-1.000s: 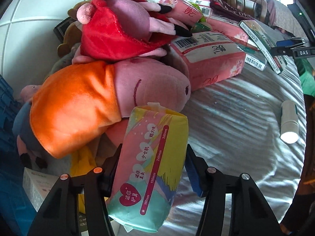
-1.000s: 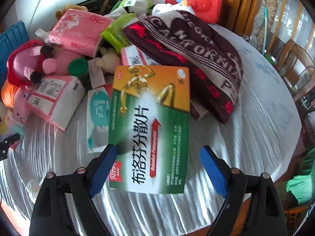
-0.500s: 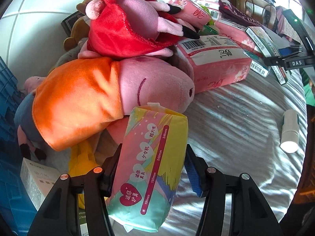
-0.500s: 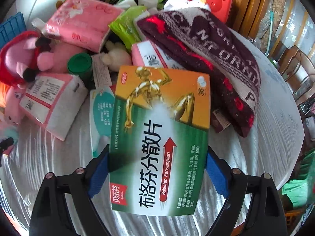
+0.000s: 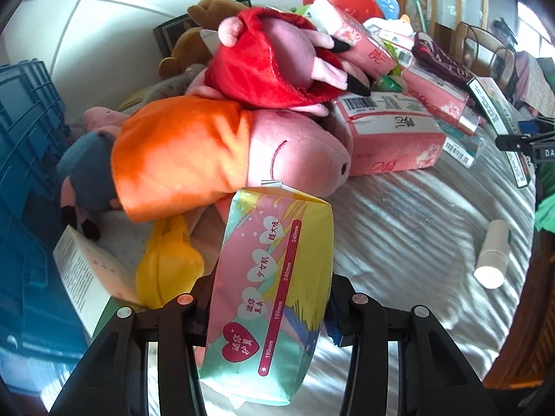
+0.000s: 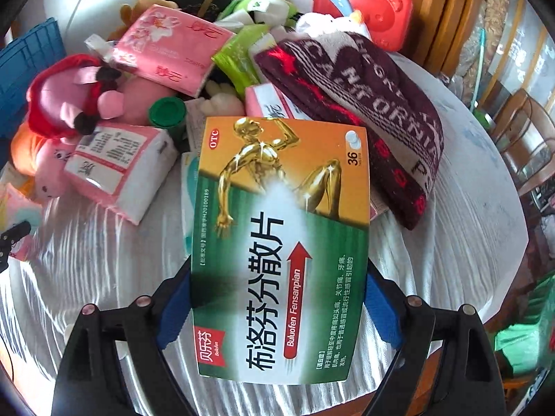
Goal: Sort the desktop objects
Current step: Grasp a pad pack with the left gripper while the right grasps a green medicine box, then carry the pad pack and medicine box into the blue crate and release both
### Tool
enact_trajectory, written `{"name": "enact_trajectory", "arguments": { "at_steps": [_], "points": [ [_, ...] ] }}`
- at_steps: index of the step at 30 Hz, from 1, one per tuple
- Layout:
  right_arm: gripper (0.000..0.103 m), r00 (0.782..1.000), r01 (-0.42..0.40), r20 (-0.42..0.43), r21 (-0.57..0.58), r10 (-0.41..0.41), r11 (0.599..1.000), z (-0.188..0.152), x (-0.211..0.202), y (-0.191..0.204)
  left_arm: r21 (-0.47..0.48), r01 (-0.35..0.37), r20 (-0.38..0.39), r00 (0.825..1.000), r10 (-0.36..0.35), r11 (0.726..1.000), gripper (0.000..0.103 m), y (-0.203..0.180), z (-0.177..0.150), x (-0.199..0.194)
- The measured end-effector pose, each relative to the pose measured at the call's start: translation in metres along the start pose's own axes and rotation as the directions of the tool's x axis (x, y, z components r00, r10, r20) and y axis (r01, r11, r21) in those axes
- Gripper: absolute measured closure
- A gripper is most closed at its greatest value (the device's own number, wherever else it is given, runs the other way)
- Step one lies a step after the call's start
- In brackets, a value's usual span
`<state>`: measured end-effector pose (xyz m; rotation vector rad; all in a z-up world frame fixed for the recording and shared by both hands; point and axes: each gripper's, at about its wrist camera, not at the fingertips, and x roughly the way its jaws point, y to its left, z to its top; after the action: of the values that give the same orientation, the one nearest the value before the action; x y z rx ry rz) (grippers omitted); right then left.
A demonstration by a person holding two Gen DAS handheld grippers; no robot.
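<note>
My left gripper (image 5: 267, 308) is shut on a pastel sanitary pad pack (image 5: 274, 294) and holds it above the table in front of an orange-dressed pink pig plush (image 5: 215, 152). My right gripper (image 6: 277, 305) is shut on a green and orange ibuprofen medicine box (image 6: 281, 242), lifted over the white tablecloth (image 6: 86, 260). Its blue pads (image 6: 381, 308) press on both long edges of the box.
A blue crate (image 5: 24, 180) stands at the left. A red-dressed pig plush (image 5: 277, 66), pink tissue packs (image 5: 392, 135), a yellow pouch (image 5: 166, 263) and a white bottle (image 5: 494, 253) lie around. A dark knitted scarf (image 6: 374, 111), red toy case (image 6: 364, 0) and green-capped bottle (image 6: 166, 112) crowd the far side.
My right gripper has closed on the medicine box and raised it. My left gripper has swung left toward the blue crate with the pad pack.
</note>
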<state>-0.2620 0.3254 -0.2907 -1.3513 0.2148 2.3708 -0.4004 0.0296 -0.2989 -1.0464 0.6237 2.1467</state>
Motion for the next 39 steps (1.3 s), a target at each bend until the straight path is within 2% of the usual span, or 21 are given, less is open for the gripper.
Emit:
{"name": "enact_trajectory", "arguments": {
  "at_steps": [8, 15, 18, 21, 29, 33, 37, 39],
  "points": [
    [0.016, 0.991, -0.097, 0.077, -0.107, 0.106, 0.99, 0.021, -0.041, 0.032, -0.096, -0.069, 0.064, 0.995, 0.075, 0.993, 0.058, -0.006, 0.009, -0.053],
    [0.016, 0.956, -0.202, 0.16, -0.249, 0.246, 0.947, 0.049, -0.093, 0.083, -0.192, -0.147, 0.162, 0.97, 0.179, 0.97, 0.058, -0.004, 0.024, -0.132],
    [0.016, 0.928, -0.238, 0.203, -0.321, 0.312, 0.917, 0.059, -0.118, 0.111, -0.24, -0.194, 0.206, 0.947, 0.245, 0.951, 0.058, 0.004, 0.028, -0.166],
    [0.016, 0.888, -0.271, 0.254, -0.382, 0.382, 0.884, 0.074, -0.146, 0.139, -0.299, -0.232, 0.256, 0.915, 0.312, 0.926, 0.058, 0.018, 0.028, -0.204],
    [0.016, 0.751, -0.339, 0.368, -0.498, 0.548, 0.799, 0.121, -0.235, 0.223, -0.393, -0.321, 0.34, 0.82, 0.461, 0.862, 0.057, 0.077, 0.032, -0.296],
    [0.016, 0.691, -0.351, 0.402, -0.539, 0.601, 0.765, 0.148, -0.273, 0.283, -0.428, -0.361, 0.333, 0.79, 0.516, 0.829, 0.057, 0.133, 0.029, -0.325],
    [0.016, 0.669, -0.372, 0.387, -0.565, 0.634, 0.737, 0.182, -0.291, 0.355, -0.451, -0.393, 0.306, 0.775, 0.553, 0.801, 0.057, 0.199, 0.026, -0.344],
    [0.016, 0.676, -0.374, 0.367, -0.576, 0.639, 0.726, 0.198, -0.292, 0.396, -0.466, -0.397, 0.291, 0.776, 0.56, 0.791, 0.057, 0.234, 0.026, -0.349]
  ]
}}
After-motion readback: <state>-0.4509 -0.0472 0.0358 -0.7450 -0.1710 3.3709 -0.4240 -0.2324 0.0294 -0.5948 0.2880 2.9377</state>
